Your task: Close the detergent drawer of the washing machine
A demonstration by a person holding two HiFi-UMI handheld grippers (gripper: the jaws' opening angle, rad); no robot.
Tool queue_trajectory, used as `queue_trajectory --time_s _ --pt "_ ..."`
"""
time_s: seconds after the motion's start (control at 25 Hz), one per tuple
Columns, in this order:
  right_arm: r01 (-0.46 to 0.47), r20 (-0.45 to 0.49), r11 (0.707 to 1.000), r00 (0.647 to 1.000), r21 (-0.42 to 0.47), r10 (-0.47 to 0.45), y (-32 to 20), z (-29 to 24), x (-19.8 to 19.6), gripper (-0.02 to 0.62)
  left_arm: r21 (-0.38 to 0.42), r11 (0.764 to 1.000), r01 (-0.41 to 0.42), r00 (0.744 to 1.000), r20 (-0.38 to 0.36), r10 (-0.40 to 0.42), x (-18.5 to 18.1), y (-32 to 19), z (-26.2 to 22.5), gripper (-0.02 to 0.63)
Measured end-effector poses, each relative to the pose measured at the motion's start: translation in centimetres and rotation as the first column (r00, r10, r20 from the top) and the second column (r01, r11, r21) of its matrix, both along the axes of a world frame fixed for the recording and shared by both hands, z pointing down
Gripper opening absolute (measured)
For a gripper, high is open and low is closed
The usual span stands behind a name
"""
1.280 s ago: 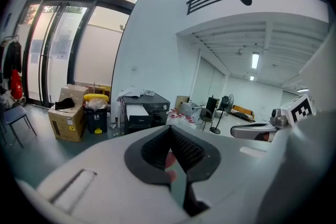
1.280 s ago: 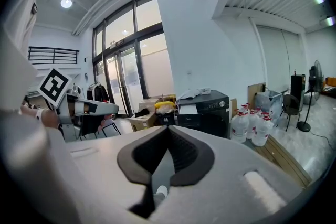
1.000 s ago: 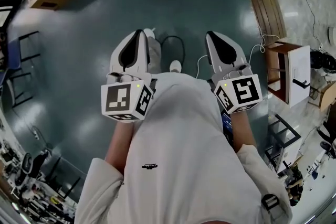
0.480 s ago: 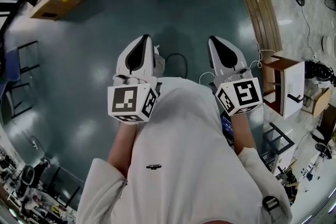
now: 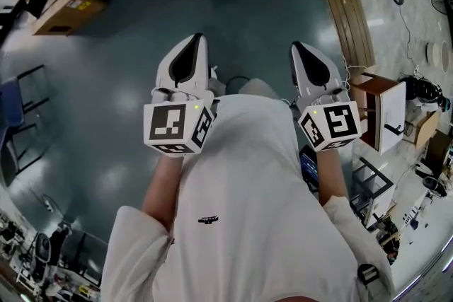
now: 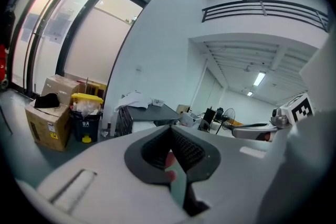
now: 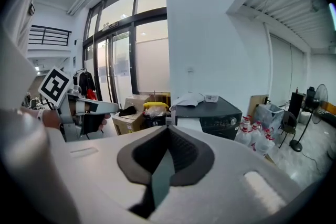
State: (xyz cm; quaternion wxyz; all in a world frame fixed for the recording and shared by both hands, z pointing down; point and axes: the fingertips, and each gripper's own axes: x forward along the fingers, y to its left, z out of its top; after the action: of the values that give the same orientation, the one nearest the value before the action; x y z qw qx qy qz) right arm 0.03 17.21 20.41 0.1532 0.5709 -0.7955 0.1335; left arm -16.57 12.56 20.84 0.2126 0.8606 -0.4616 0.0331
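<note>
Washing machine (image 7: 210, 113) is standing well ahead of the fingertips, between the two grippers; its detergent drawer is too small to make out. Left gripper (image 5: 195, 39) is pointing forward with jaws pressed together, carrying nothing. Right gripper (image 5: 297, 47) is doing likewise, and neither is looking clearly nearer.

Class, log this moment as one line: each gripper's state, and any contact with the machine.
left gripper: shut, empty | right gripper: shut, empty | dark machine: ahead, untouched
</note>
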Motion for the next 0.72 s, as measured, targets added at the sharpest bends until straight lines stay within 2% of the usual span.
queue_trajectory --time_s 0.16,0.36,0.56,0.72 --pt "-0.020 -0.010 0.999 1.000 -0.038 0.019 -0.6 0.3 -0.7 0.002 -0.024 0.999 -0.022 1.000 0.012 0.023 -1.2 -1.6 0.7 0.017" --pt "-0.015 0.000 0.998 1.000 -0.059 0.015 -2.1 1.2 -0.4 0.002 -0.039 0.999 -0.004 1.000 0.022 0.005 -1.6 -2.9 1.4 0.017" --pt "0.008 0.034 0.999 0.999 -0.045 -0.007 -3.8 1.7 -1.4 0.002 -0.053 0.999 -0.001 0.999 0.055 0.004 -2.1 -3.3 1.9 0.017" --pt "0.024 0.065 0.999 0.998 -0.033 -0.022 -6.0 2.0 -1.0 0.002 -0.044 0.999 -0.006 0.996 0.089 0.010 -1.1 -4.9 1.6 0.017"
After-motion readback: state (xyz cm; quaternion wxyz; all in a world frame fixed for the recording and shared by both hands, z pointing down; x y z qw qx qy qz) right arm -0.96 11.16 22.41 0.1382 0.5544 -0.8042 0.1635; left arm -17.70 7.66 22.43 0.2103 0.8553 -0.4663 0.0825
